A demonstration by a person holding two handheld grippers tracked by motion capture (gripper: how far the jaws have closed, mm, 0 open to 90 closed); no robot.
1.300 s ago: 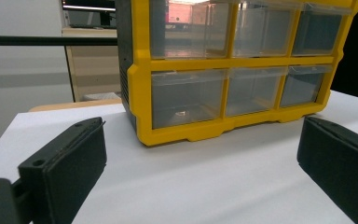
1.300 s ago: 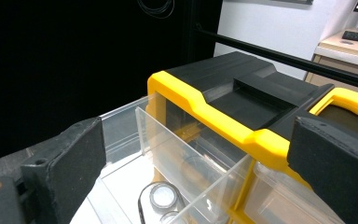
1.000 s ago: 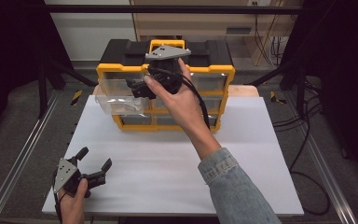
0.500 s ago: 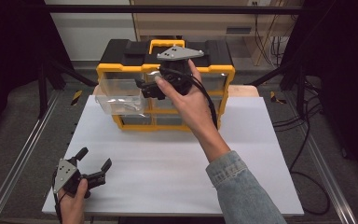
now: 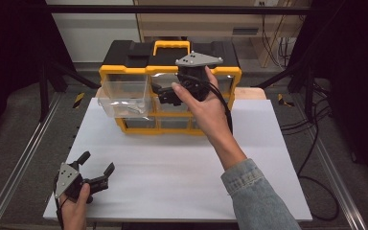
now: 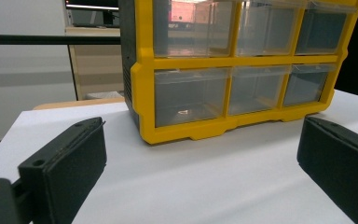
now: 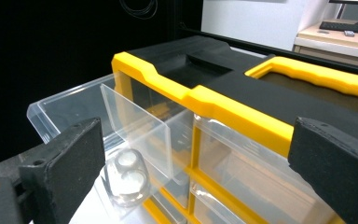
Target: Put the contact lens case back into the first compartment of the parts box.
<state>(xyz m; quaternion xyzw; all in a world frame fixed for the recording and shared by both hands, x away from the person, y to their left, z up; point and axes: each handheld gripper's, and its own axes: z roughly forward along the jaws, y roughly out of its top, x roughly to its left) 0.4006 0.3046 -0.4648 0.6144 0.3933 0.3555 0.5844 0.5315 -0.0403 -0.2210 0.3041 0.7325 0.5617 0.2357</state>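
A yellow and black drawer organizer [image 5: 170, 72] stands at the back of the white table [image 5: 182, 172]. Its top-left clear drawer [image 5: 124, 98] is pulled out. In the right gripper view that drawer [image 7: 84, 116] holds a small clear rounded piece [image 7: 128, 179] in front of a divider. My right gripper [image 5: 166, 96] hovers open in front of the organizer's upper middle drawers, jaws wide with nothing between them [image 7: 198, 156]. Near the table's front left corner my left gripper [image 5: 97, 163] rests open and empty, facing the organizer [image 6: 233, 70].
The organizer has a yellow carry handle [image 5: 171, 45] on its black top. A small item [image 6: 184, 112] lies in the lower-left drawer. Metal rails [image 5: 19, 163] flank the table, and cables [image 5: 311, 124] lie on the floor at the right.
My right gripper has drifted to the right and slightly down, away from the pulled-out drawer. The left gripper has stayed put.
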